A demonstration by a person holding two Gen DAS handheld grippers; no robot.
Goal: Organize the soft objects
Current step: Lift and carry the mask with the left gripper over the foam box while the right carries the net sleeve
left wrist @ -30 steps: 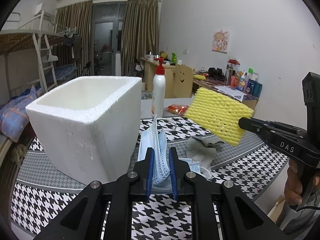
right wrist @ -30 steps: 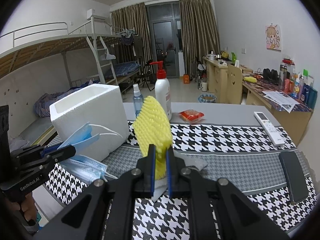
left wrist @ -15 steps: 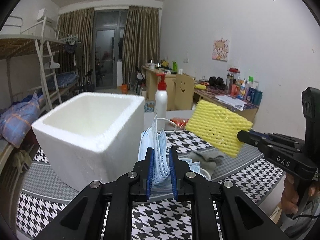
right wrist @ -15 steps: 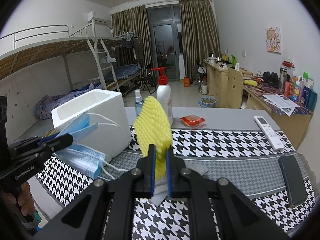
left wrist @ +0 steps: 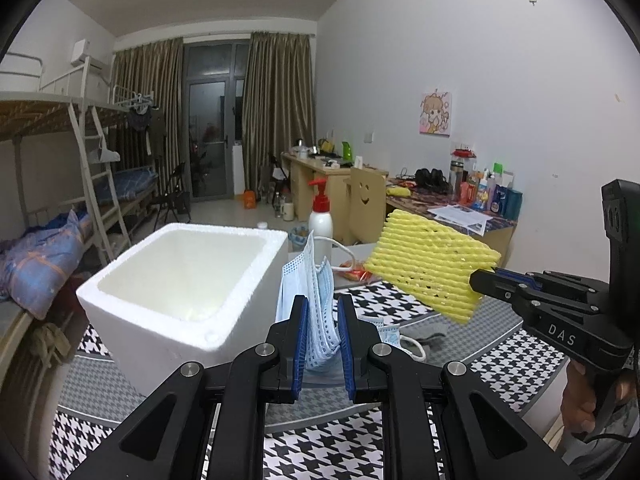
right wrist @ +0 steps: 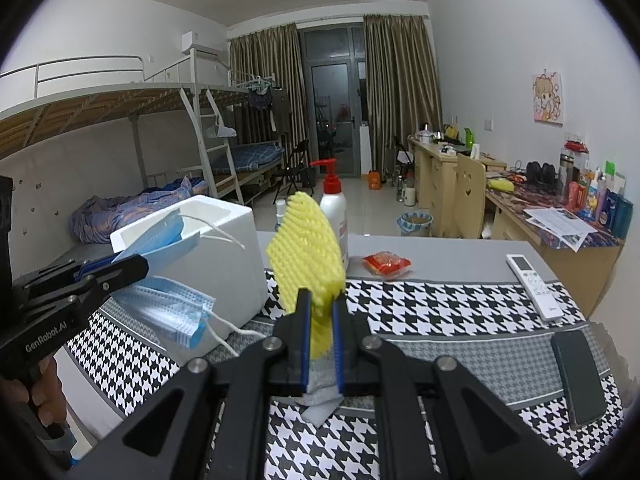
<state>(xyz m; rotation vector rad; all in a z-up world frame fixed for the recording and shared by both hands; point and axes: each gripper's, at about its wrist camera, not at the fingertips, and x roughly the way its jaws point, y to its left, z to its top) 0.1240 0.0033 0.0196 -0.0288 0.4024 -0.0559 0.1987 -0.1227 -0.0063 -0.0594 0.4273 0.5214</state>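
Left claw [left wrist: 323, 312] grips blue masks [left wrist: 316, 296] | right claw [right wrist: 320, 312] grips yellow foam net [right wrist: 308, 256] | grey sock [left wrist: 430, 330], apparently, half hidden

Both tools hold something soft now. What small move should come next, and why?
Probably carry the left tool a little toward the white foam box until the blue face masks hang over its open top. The masks are already clamped and lifted beside the box, which looks empty. The right tool can wait with its yellow foam net.
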